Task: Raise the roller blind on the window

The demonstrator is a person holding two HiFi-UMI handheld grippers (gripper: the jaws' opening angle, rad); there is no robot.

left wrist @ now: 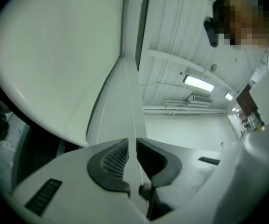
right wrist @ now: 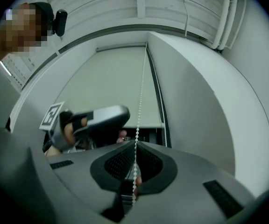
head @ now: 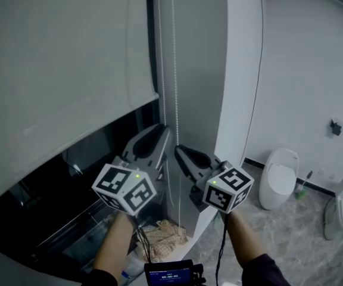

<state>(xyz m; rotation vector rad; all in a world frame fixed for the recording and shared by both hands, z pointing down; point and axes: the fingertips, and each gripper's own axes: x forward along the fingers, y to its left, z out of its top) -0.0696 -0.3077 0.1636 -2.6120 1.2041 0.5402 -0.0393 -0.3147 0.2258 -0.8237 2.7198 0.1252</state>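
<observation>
White walls and a grey stone floor (head: 296, 234) surround a window (head: 52, 198) whose roller blind (head: 58, 58) hangs partway down over dark glass. In the head view the bead chain (head: 175, 70) drops in two thin strands just right of the blind's edge. The left gripper (head: 159, 130) and right gripper (head: 178, 150) both point up at it, the left a little higher. Such a chain is probably light, limp and slippery between beads. It wants a firm pinch square across one strand and a pull straight down its run, since a slanted pull could let it slip out. In the left gripper view, the left gripper (left wrist: 132, 143) has its jaws a narrow slit apart. One strand of the bead chain (left wrist: 129, 92) runs through that slit, seemingly unpinched, with the roller blind (left wrist: 55, 55) up to the left. In the right gripper view, the right gripper (right wrist: 135, 147) has its jaws closed on the bead chain (right wrist: 141, 87), beads showing between the pads. The strand rises straight along the edge of the roller blind (right wrist: 111, 83), with the left gripper (right wrist: 95, 119) just beside it.
</observation>
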